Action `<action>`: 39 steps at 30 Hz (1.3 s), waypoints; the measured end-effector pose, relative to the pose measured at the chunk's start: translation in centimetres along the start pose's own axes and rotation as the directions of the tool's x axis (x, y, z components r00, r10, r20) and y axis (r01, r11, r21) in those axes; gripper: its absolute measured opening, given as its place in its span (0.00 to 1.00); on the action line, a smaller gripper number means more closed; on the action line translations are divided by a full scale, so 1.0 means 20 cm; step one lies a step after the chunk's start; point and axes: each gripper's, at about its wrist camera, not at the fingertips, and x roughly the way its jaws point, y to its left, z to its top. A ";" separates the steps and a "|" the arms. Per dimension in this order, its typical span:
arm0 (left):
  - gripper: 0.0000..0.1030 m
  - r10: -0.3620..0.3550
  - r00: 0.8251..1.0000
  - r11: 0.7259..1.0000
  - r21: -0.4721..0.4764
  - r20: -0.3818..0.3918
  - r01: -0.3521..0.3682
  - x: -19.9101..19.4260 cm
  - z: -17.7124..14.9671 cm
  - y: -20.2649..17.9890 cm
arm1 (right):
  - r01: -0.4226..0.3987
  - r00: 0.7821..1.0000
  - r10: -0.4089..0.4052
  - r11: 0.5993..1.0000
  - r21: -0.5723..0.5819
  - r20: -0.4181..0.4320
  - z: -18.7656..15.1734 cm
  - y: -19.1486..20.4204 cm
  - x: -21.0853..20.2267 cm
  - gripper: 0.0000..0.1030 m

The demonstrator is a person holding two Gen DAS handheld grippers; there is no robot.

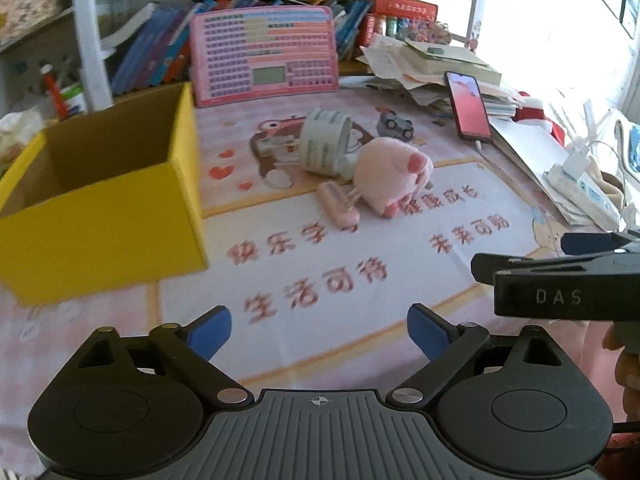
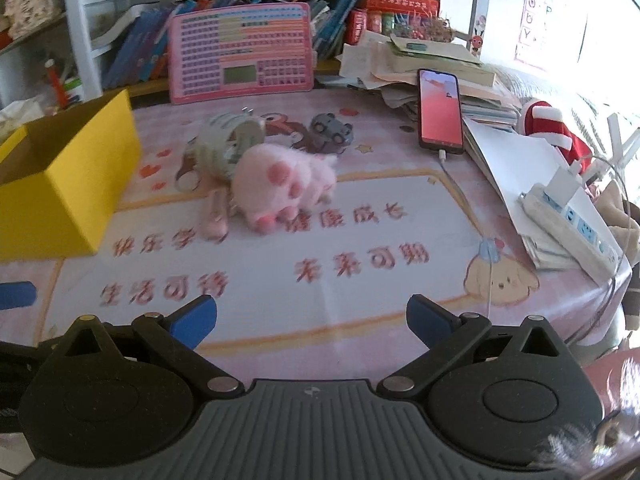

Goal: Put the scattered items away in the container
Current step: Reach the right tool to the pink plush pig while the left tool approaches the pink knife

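An open yellow box (image 1: 104,208) stands at the left of the desk; it also shows in the right wrist view (image 2: 60,184). In the middle lie a pink plush paw (image 1: 390,174) (image 2: 280,180), a pale green tape roll (image 1: 324,142) (image 2: 226,146), a small pink stick-shaped item (image 1: 338,202) (image 2: 214,214) and a grey toy car (image 1: 396,124) (image 2: 332,132). My left gripper (image 1: 319,334) is open and empty, well short of the items. My right gripper (image 2: 312,320) is open and empty too, and its body (image 1: 560,280) shows at the right of the left wrist view.
A pink learning tablet (image 1: 264,54) leans against books at the back. A phone (image 1: 468,106) on a charging cable leans on a paper stack at the right. A white power strip (image 2: 576,224) lies near the right edge. A printed pink mat (image 2: 320,264) covers the desk.
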 end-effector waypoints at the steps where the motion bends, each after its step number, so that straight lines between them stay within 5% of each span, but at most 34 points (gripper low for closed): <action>1: 0.90 -0.004 1.000 1.000 -0.003 -0.005 0.004 0.03 0.02 -0.01 | 0.002 1.000 -0.002 1.000 0.002 -0.001 0.03 -0.02 0.03 1.00; 12: 0.82 0.034 0.998 0.997 -0.066 -0.054 -0.037 0.33 0.29 -0.01 | -0.100 0.994 0.099 0.994 -0.036 -0.041 0.35 -0.11 0.37 1.00; 22: 0.69 0.082 0.988 0.993 -0.070 -0.129 -0.092 0.49 0.42 0.02 | -0.253 0.960 0.245 0.966 -0.051 -0.135 0.54 -0.02 0.69 1.00; 27: 0.53 0.063 0.986 0.994 -0.083 -0.154 -0.077 0.57 0.45 0.02 | -0.264 0.950 0.254 0.964 -0.035 -0.180 0.57 -0.04 0.80 0.99; 32: 0.52 0.027 0.987 0.995 -0.092 -0.156 -0.042 0.65 0.48 0.00 | -0.212 0.967 0.204 0.976 -0.044 -0.151 0.58 -0.12 0.79 0.88; 39: 0.45 0.036 0.984 0.998 -0.048 -0.174 -0.045 0.76 0.50 -0.06 | -0.166 0.977 0.159 0.986 -0.035 -0.145 0.57 -0.22 0.79 0.89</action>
